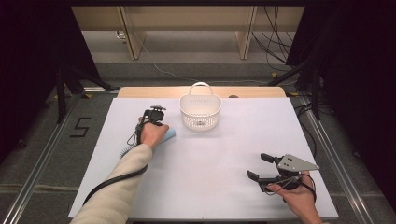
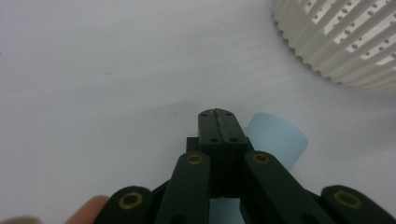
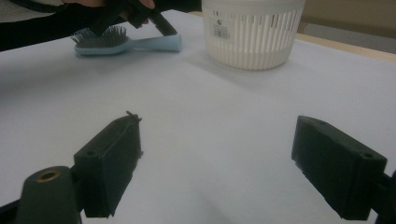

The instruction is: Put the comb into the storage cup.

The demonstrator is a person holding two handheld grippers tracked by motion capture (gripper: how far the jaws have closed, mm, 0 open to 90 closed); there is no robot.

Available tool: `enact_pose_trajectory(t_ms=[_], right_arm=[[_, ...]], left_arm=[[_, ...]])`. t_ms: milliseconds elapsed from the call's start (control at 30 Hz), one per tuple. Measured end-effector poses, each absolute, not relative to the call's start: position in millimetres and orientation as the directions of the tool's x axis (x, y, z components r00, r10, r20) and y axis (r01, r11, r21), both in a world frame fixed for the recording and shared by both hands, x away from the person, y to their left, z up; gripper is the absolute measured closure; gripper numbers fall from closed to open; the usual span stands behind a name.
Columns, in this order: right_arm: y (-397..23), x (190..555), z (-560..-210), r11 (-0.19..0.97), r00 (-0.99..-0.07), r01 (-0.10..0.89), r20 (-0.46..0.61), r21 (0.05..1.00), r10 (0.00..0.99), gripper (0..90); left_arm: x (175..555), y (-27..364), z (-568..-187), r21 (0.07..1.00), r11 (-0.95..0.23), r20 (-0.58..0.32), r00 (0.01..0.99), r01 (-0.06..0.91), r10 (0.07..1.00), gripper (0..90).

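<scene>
High view: on the white tabletop (image 1: 210, 158), a white perforated plastic basket with a loop handle (image 1: 200, 111) stands near the far edge. The left gripper (image 1: 161, 128) is just left of it, over a light blue plastic hairbrush (image 1: 170, 134). The right gripper (image 1: 259, 166) rests near the front right, its jaws spread wide.

Left gripper view: the jaws are pressed together with nothing between them; the brush's blue handle end lies just beyond and beneath them, the basket at upper right.

Right gripper view: released jaws frame bare table. Farther off, the hairbrush lies flat, bristles up, beside the basket, the left gripper on its handle.
</scene>
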State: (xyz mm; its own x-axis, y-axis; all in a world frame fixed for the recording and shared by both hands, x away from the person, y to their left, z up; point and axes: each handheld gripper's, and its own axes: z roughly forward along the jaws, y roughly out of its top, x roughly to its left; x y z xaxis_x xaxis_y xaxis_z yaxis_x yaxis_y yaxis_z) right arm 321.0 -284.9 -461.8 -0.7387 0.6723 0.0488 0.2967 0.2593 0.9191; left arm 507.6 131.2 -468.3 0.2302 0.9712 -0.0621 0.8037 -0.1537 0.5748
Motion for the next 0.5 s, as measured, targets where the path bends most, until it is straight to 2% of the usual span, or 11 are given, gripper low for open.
enact_pose_trajectory(t_ms=[500], right_arm=[[-285,321,-462,0.26,-0.737,0.298,0.048,0.919,0.675,16.6]], left_arm=[[490,124,-475,0.532,-0.247,-0.046,0.318,0.81,0.947,90.0]])
